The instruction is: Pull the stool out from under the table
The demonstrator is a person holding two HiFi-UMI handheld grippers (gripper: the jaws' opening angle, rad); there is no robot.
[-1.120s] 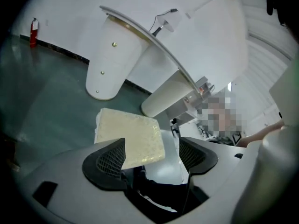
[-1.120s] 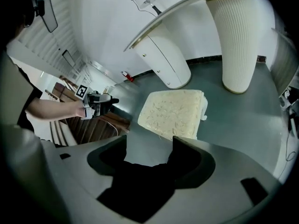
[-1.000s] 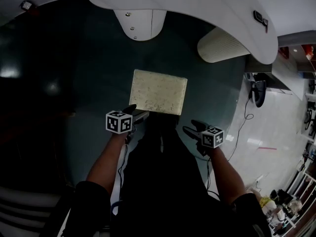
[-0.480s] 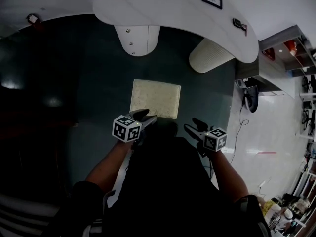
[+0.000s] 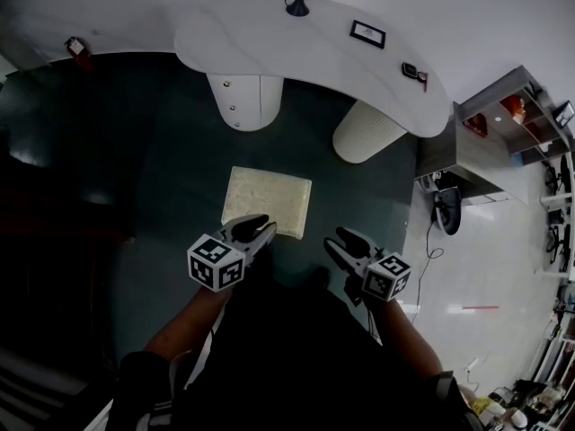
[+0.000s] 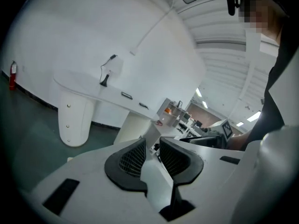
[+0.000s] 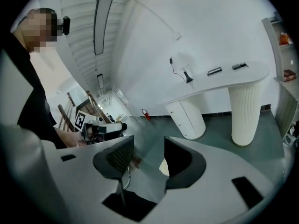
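Though clear of table (image 5: pixel 269 39), stool's (image 5: pixel 267 200) length crosswise; left tool (image 5: pixel 255 229), right tool (image 5: pixel 340 241) empty, closing.

dim floor – strong fisheye vignetting

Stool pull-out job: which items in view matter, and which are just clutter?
Job:
- stool, on the floor clear of the table
- white table

Lying about:
- fire extinguisher
- black stand and framed card on the tabletop
- office chair
- shelf unit
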